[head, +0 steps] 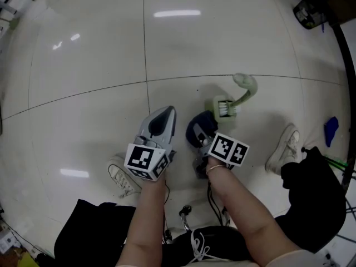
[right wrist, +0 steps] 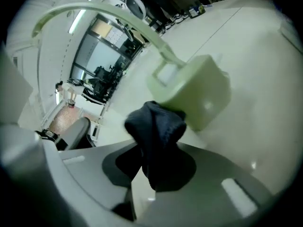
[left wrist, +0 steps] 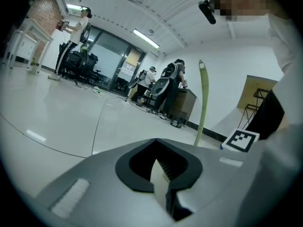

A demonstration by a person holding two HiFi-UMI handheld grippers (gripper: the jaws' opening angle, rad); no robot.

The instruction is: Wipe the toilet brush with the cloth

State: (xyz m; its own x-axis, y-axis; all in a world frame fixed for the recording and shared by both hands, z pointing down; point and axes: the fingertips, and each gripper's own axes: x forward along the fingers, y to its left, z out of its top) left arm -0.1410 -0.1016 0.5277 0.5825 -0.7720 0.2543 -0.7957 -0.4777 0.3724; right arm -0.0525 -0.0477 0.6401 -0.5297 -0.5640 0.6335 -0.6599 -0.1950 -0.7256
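A pale green toilet brush (head: 243, 87) stands in its square green holder (head: 225, 107) on the white tiled floor. My right gripper (head: 200, 137) is shut on a dark blue cloth (head: 199, 125), which bunches just short of the holder. In the right gripper view the cloth (right wrist: 158, 134) hangs out of the jaws and touches the holder (right wrist: 195, 94) at its near side. My left gripper (head: 167, 115) hovers to the left of the cloth, shut with nothing in it. Its own view shows the brush handle (left wrist: 202, 103) upright ahead.
The person's white shoes (head: 123, 177) (head: 283, 149) stand on either side of the arms. A blue object (head: 331, 130) lies on the floor at right, beside a black bundle (head: 314, 196). Far across the room stand several people and desks (left wrist: 161, 86).
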